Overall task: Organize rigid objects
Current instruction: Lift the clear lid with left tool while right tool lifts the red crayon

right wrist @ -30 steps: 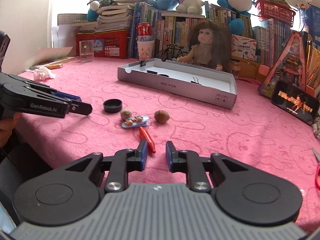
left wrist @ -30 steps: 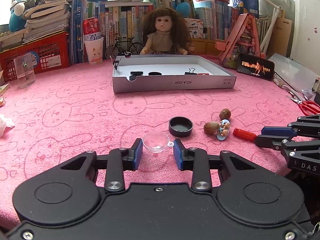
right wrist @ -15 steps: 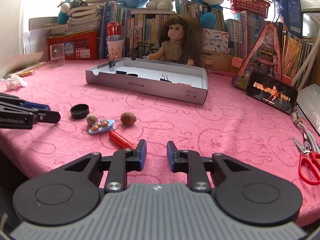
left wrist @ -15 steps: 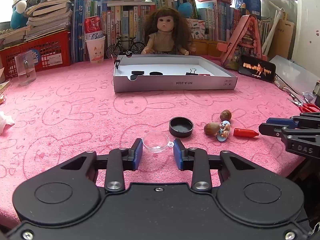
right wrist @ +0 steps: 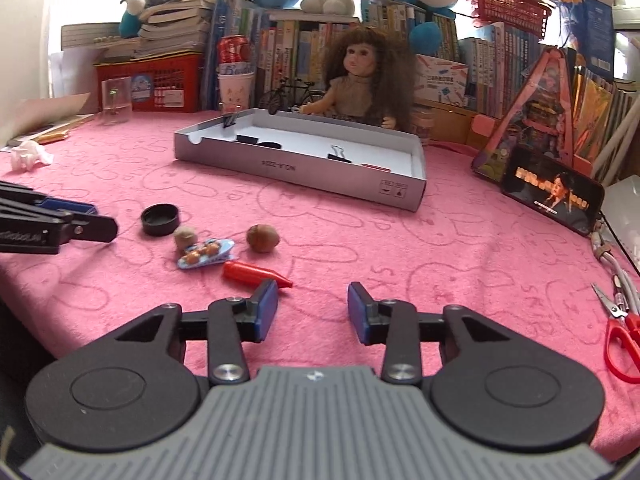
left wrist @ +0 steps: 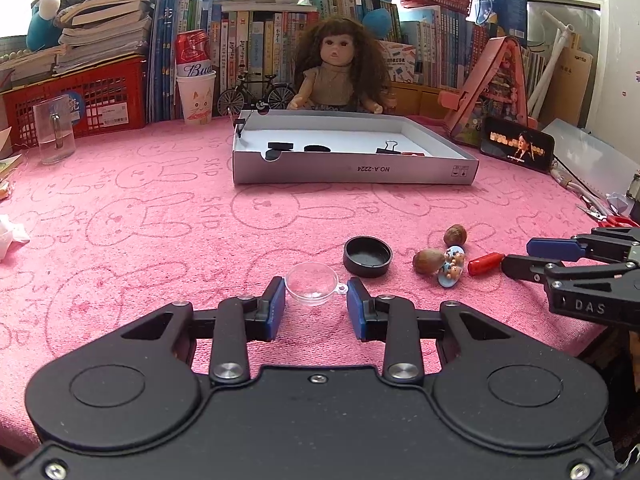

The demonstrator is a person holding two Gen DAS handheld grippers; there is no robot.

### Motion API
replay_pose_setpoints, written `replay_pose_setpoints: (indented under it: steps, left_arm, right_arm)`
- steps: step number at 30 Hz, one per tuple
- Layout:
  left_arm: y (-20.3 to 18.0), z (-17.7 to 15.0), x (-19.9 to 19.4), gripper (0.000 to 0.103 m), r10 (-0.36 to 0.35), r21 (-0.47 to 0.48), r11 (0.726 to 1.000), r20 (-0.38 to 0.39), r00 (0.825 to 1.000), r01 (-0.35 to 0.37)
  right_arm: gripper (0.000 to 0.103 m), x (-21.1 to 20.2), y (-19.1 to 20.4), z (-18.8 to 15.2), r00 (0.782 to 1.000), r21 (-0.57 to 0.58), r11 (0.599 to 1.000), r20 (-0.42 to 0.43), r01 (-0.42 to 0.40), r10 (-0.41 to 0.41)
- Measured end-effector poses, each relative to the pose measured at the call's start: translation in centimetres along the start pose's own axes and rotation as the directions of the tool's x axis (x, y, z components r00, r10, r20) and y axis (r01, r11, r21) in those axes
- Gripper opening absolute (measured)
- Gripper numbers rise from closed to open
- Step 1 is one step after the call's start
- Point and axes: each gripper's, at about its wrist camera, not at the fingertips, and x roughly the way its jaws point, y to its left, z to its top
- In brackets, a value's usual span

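Note:
My left gripper [left wrist: 316, 300] is shut on a clear plastic dome [left wrist: 312, 283], low over the pink cloth. Just beyond lie a black round cap [left wrist: 367, 256], two brown nuts [left wrist: 428, 261] [left wrist: 455, 235], a blue bear charm [left wrist: 452, 270] and a red pointed piece [left wrist: 485, 263]. My right gripper [right wrist: 312, 300] has its jaws opening with nothing between them. The red piece [right wrist: 254, 274] lies just ahead of its left fingertip. In the left wrist view the right gripper [left wrist: 520, 258] comes in from the right, next to the red piece. The grey box [left wrist: 352, 170] stands further back.
The box [right wrist: 296, 172] holds a binder clip [right wrist: 338, 154] and flat black pieces. A doll [left wrist: 338, 72], books and a red basket line the back. A phone [right wrist: 554, 194] and red scissors [right wrist: 622, 332] are at the right, a glass cup [left wrist: 54, 130] at the left.
The right gripper's jaws have widened and drawn off the red piece, which now lies free to the left of the fingers. The left gripper and the dome have not moved.

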Motion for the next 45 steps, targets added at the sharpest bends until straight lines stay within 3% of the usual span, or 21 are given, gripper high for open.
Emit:
replay_pose_setpoints:
  steps: [13, 27, 29, 30, 37, 45]
  left_arm:
    - [-0.1, 0.3, 0.3, 0.031, 0.007, -0.032, 0.999, 0.007, 1.0, -0.007]
    - [-0.4, 0.4, 0.6, 0.032, 0.014, -0.043, 0.999, 0.017, 1.0, -0.014]
    - [-0.3, 0.5, 0.7, 0.032, 0.017, -0.045, 0.999, 0.019, 1.0, -0.016]
    - [-0.4, 0.6, 0.7, 0.032, 0.017, -0.045, 0.999, 0.019, 1.0, -0.016]
    - [-0.4, 1.5, 1.1, 0.031, 0.04, -0.036, 0.999, 0.037, 0.998, -0.039]
    - [0.3, 4.8, 2.1, 0.031, 0.067, -0.053, 0.997, 0.093, 0.993, -0.062]
  right_arm:
    - [0.062, -0.4, 1.2, 0.3, 0.998, 0.169, 0.983, 0.014, -0.068, 0.067]
    - [0.066, 0.9, 3.2, 0.4, 0.999, 0.144, 0.99, 0.038, -0.003, -0.002]
    - [0.059, 1.0, 3.2, 0.4, 0.999, 0.143, 0.99, 0.038, -0.006, 0.0]
    - [0.05, 1.0, 3.1, 0.5, 0.999, 0.142, 0.99, 0.038, -0.006, 0.001]
    - [0.05, 1.1, 2.5, 1.0, 0.999, 0.16, 0.987, 0.046, -0.017, 0.009]
    - [0.05, 2.3, -0.1, 3.5, 0.997, 0.237, 0.971, 0.073, -0.005, -0.012]
